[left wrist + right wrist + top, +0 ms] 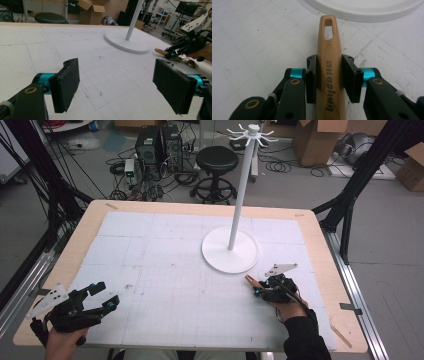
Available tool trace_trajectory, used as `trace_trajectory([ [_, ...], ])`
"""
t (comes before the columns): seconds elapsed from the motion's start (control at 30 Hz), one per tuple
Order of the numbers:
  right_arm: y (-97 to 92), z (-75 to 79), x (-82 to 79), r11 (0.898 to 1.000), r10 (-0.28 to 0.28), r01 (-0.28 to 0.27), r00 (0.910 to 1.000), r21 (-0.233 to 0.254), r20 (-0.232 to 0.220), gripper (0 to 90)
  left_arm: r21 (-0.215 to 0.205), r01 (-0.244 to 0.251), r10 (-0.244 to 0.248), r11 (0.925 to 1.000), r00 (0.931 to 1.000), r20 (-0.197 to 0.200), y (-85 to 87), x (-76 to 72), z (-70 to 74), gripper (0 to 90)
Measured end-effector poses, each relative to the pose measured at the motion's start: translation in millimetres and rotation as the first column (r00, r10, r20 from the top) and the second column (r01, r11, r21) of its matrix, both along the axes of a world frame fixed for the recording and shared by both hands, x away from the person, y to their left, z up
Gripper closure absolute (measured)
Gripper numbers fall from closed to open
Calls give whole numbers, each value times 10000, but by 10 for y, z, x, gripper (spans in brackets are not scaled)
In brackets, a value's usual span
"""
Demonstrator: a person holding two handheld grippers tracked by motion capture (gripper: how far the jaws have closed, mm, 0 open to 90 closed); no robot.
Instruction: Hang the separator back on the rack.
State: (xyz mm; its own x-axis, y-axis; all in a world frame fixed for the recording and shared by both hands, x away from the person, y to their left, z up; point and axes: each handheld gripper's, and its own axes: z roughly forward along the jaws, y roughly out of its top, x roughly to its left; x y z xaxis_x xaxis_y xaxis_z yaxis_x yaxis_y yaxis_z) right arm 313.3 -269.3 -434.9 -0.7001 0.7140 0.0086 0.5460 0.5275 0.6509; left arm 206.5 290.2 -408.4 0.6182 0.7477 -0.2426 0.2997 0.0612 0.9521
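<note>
A utensil with a light wooden handle (pixel 329 57), with a slot near its tip and dark lettering, lies on the white gridded mat. My right gripper (pixel 330 60) is shut on it, both black pads pressed against the handle's sides. In the high view the right gripper (pixel 260 287) sits at the right front of the mat, and the handle's tip (pixel 250 280) points left toward the stand. The left gripper view shows the handle (pixel 161 52) and a shiny metal end (pixel 191 63) behind it. My left gripper (pixel 106 295) rests at the front left, jaws wide open (pixel 117 80) and empty.
A white stand with a round base (pixel 230 251) and a tall pole (pixel 242 195) topped by hooks stands right of the mat's centre, just beyond the handle's tip. The wooden table edge (pixel 330 270) borders the mat. A black stool (pixel 216 160) and boxes stand behind the table.
</note>
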Motion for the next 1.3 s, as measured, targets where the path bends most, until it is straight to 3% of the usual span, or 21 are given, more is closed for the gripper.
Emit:
trace_trajectory([
  [0.13, 3, 7, -14, 10000, -10, 10, 10000, -25, 38, 670, -7, -17, 17, 10000, 10000, -3, 6, 1, 0, 219],
  [0.27, -20, 47, -59, 9994, 0, -8, 9997, 332, 263, 672, -11, -9, 9, 10000, 10000, 0, 6, 1, 0, 220],
  [0.53, -91, 140, -156, 9913, -146, 79, 9986, 1312, 505, 674, -11, 16, -16, 10000, 10000, 12, 0, -3, 1, 219],
  [0.67, -143, 214, -216, 9778, -240, 83, 9971, 2093, 723, 673, -42, 28, -28, 10000, 10000, 6, -1, -3, 2, 219],
  [0.8, -121, 324, -285, 9594, -22, -280, 9943, 2806, 1066, 673, -118, 84, -83, 9999, 9999, 61, -1, -8, 11, 219],
  [0.93, 10, 433, -361, 9375, 637, -1055, 9888, 3317, 1347, 672, -206, 122, -120, 9997, 9998, 129, -16, -23, 39, 220],
  [1.03, 167, 513, -411, 9118, 1197, -1732, 9794, 3722, 1627, 672, -523, 501, -485, 9974, 9984, 301, -28, -41, 88, 221],
  [1.13, 328, 578, -446, 8821, 1740, -2341, 9683, 4088, 1790, 672, -1198, 1385, -1322, 9831, 9895, 591, -71, -65, 173, 206],
  [1.2, 440, 615, -460, 8581, 2092, -2728, 9594, 4351, 1891, 672, -1269, 1961, -1876, 9723, 9793, 763, -128, -85, 238, 194],
  [1.3, 616, 672, -488, 8275, 2571, -3233, 9450, 4590, 2020, 672, -1400, 2464, -2332, 9590, 9669, 1039, -228, -117, 328, 178],
])
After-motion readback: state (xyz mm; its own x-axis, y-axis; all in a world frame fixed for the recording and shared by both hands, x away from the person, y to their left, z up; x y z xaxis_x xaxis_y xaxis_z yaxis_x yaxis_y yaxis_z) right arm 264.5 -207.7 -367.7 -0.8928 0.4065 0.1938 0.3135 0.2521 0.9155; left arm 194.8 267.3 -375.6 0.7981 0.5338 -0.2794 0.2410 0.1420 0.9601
